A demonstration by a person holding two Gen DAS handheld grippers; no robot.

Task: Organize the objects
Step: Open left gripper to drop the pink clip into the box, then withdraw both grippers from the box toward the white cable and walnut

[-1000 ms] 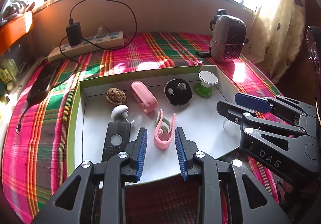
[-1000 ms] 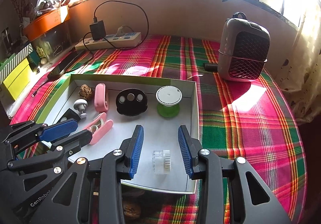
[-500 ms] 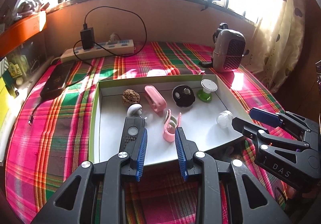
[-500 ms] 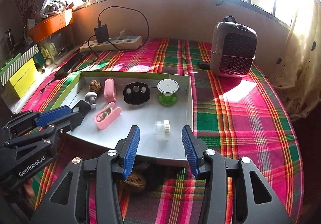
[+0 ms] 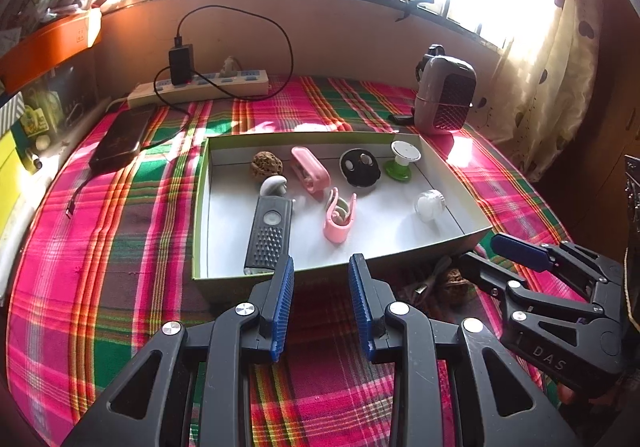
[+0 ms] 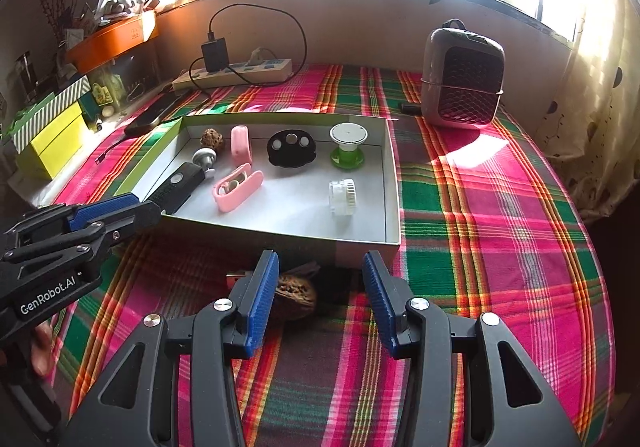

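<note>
A shallow white box with a green rim (image 5: 200, 207) (image 6: 394, 183) lies on the plaid cloth. It holds a black remote-like device (image 5: 269, 237), two pink clips (image 5: 339, 215) (image 6: 236, 187), a walnut (image 5: 266, 163), a black round holder (image 6: 291, 147), a green-and-white spool (image 6: 347, 145) and a clear cap (image 6: 342, 195). A second walnut (image 6: 294, 297) lies on the cloth in front of the box. My right gripper (image 6: 318, 299) is open just above it. My left gripper (image 5: 320, 303) is open and empty, before the box's near edge.
A grey heater (image 6: 460, 79) stands at the back right. A power strip with a charger (image 5: 200, 87) and a dark phone (image 5: 122, 139) lie at the back left. Orange and yellow boxes (image 6: 56, 135) line the left side. A curtain (image 6: 600, 107) hangs on the right.
Both grippers have pulled back from over the box to the cloth in front of it. The clear cap stays in the box. The walnut on the cloth has come into view.
</note>
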